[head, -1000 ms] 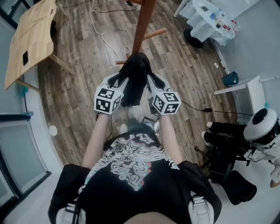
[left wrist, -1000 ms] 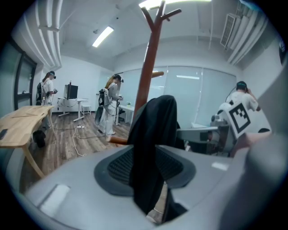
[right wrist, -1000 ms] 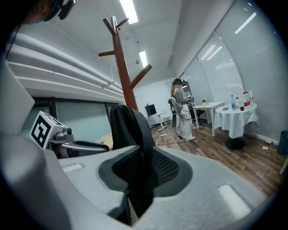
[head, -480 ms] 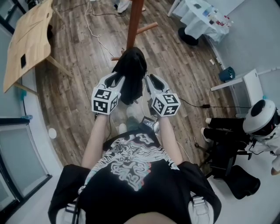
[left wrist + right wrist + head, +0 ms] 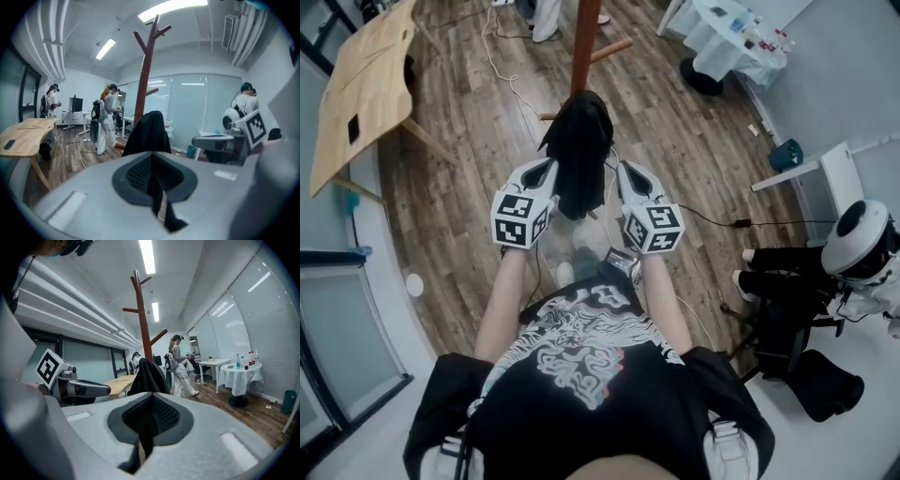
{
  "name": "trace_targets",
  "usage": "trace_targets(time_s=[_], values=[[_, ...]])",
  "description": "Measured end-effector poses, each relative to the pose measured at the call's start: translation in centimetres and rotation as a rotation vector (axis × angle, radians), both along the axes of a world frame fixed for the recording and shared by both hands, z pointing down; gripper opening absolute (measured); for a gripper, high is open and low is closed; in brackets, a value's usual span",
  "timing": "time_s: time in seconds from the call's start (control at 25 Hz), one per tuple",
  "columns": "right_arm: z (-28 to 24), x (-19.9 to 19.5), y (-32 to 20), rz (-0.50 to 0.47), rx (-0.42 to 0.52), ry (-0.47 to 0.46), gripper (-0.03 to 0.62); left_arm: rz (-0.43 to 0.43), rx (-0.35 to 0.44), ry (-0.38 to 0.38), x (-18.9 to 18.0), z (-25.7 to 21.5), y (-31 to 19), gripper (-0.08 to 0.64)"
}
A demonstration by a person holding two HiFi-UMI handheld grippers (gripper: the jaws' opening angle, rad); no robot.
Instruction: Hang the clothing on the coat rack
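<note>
The left gripper point(image 5: 547, 169) has its jaws pressed together. They have just snapped closed, and nothing is caught between them. The right gripper point(image 5: 625, 172) has its jaws pressed together too, and they pinch nothing.

There is 1 piece of black clothing point(image 5: 579, 150). It hangs on the coat rack point(image 5: 585, 47), just ahead of both pairs of jaws. Seen from above, it hangs in the gap between the 2 grippers, to the right of the left jaws and to the left of the right jaws.

There is 1 coat rack, brown and made of wood. Its pole stands right behind the clothing, past the jaw tips.

Each gripper has 1 cube point(image 5: 521, 217) with black and white square marks, so there are 2 cubes. They sit behind the jaws, on the person's side.

Far to the left of the left jaws is 1 wooden table point(image 5: 366, 84). Far to the right of the right jaws is 1 round table point(image 5: 731, 42) with a white cloth and some bottles point(image 5: 248, 359) on it.
</note>
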State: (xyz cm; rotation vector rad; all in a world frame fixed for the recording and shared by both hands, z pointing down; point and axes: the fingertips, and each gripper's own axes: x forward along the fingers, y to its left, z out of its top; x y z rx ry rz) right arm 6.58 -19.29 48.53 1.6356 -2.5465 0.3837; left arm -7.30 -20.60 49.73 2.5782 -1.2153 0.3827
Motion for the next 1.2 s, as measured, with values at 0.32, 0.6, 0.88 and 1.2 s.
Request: trace_targets(time_s=[0.32,0.6,0.88,1.2], values=[[0.2,-0.6,2.8,-0.008,-0.009,0.052,0.0,0.012,0.033,-0.04,-0.1,-0.7,2.6,-0.009],[-0.8,-1.0,4.3,-0.039,0.041,0.054,0.0,0.005,0.059,-0.027,0.8,-1.5,4.0,-0.01],[-2.9,-0.7,5.4,-0.074,0.103,-0.006,0.0,-0.027,0.075,-0.035,1.8,-2.4,4.9,-0.009],[-3.9,2.2,9.0,-0.069,0.111,-0.008,0.0,-0.059,0.102,-0.007,4.4,-3.7,8.6,-0.009]])
